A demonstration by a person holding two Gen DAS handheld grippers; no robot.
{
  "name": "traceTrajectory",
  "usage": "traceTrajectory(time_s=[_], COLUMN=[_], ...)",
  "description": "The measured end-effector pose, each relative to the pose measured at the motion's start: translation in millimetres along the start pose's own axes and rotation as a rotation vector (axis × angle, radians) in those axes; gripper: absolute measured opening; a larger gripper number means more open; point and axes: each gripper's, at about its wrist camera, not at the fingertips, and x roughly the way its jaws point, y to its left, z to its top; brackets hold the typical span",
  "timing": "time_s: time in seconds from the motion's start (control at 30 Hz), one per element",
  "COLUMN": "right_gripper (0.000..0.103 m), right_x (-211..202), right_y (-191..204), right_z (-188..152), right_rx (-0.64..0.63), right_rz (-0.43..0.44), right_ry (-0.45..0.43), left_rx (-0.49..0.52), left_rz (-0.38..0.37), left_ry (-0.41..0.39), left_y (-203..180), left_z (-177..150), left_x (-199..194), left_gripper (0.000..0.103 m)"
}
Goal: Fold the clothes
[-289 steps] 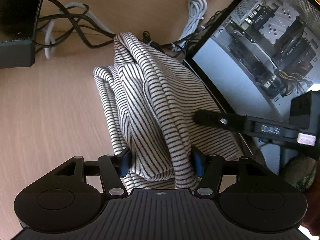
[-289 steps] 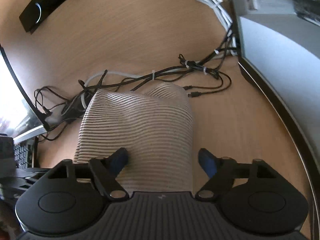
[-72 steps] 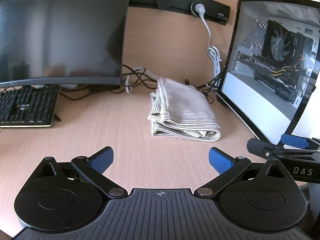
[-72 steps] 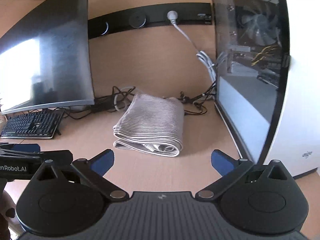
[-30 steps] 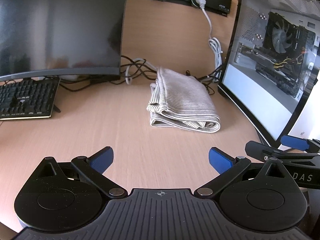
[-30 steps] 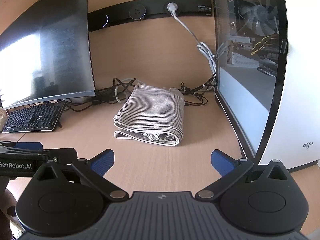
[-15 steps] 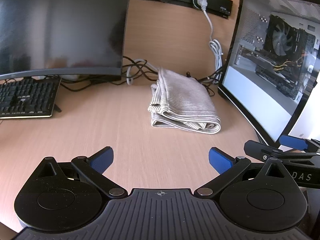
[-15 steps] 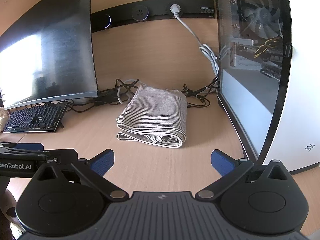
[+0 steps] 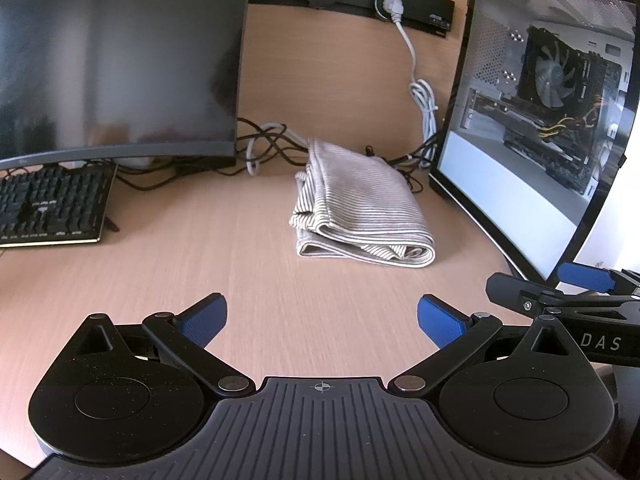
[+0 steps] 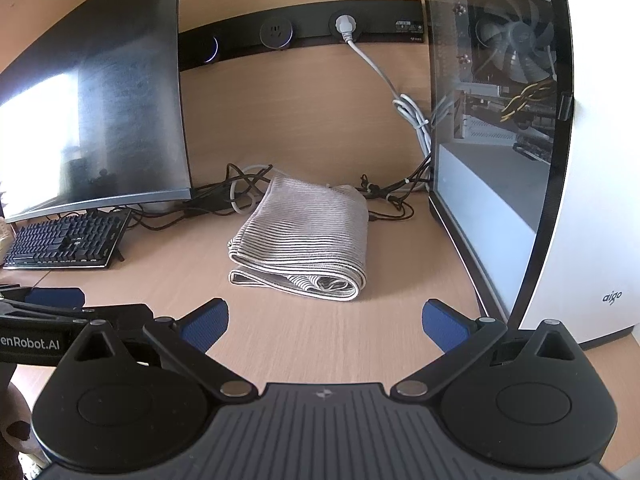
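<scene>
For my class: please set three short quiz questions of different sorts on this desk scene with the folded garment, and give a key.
1. True or false: the left gripper is shut on the striped garment.
2. Multiple choice: the garment lies between (A) the keyboard and the desk's front edge, (B) the curved monitor and the glass-sided PC case, (C) two keyboards.
3. Fill in: the white cable runs up to a socket in the black ____ on the back panel.

Key
1. False; both the left and the right gripper are open and apart from it.
2. B
3. strip
</scene>
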Motion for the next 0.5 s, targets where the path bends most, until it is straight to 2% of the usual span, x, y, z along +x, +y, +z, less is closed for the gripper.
traceTrajectory(time_s=[0.5], right_gripper=[0.103], right_x=[-0.8], right_y=[0.1], right_z=[0.7], right_rx=[-0.004], right_rz=[0.014], right_ry=[-0.005], left_rx=[-0.012], left_rz=[0.002], left_ry=[0.004], left_y=[3.6], left_z=[0.3], left_x=[-0.7], left_gripper=[0.103])
